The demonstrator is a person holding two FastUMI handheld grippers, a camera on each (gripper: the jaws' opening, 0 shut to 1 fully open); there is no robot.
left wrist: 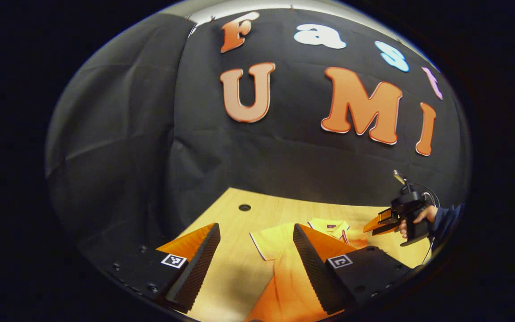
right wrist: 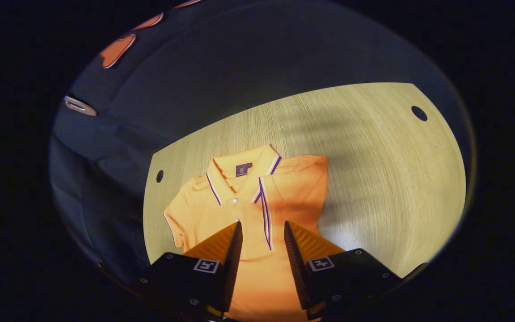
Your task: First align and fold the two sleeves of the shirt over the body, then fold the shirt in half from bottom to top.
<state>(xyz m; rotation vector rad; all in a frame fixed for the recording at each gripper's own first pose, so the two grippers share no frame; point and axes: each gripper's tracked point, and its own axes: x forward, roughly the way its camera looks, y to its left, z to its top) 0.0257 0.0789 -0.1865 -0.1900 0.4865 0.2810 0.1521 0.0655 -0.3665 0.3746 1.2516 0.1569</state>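
Note:
An orange polo shirt (right wrist: pixel 204 210) with purple-and-white trim lies flat on the wooden table (right wrist: pixel 373 179), collar (right wrist: pixel 239 172) toward the far side. In the right gripper view one sleeve is folded over the body, its striped cuff edge (right wrist: pixel 265 210) running down the chest; the other sleeve (right wrist: pixel 175 221) lies spread out. My right gripper (right wrist: pixel 262 226) hovers open over the chest with nothing pinched. My left gripper (left wrist: pixel 255 228) is open wide above the spread sleeve (left wrist: pixel 268 243). The right gripper (left wrist: pixel 380 223), held by a hand, shows at the far right of the left gripper view.
The table has round holes (right wrist: pixel 419 113) (right wrist: pixel 159 175) (left wrist: pixel 244 207) near its corners. Black cloth walls close in the back and sides. Bare wood lies to the right of the shirt in the right gripper view.

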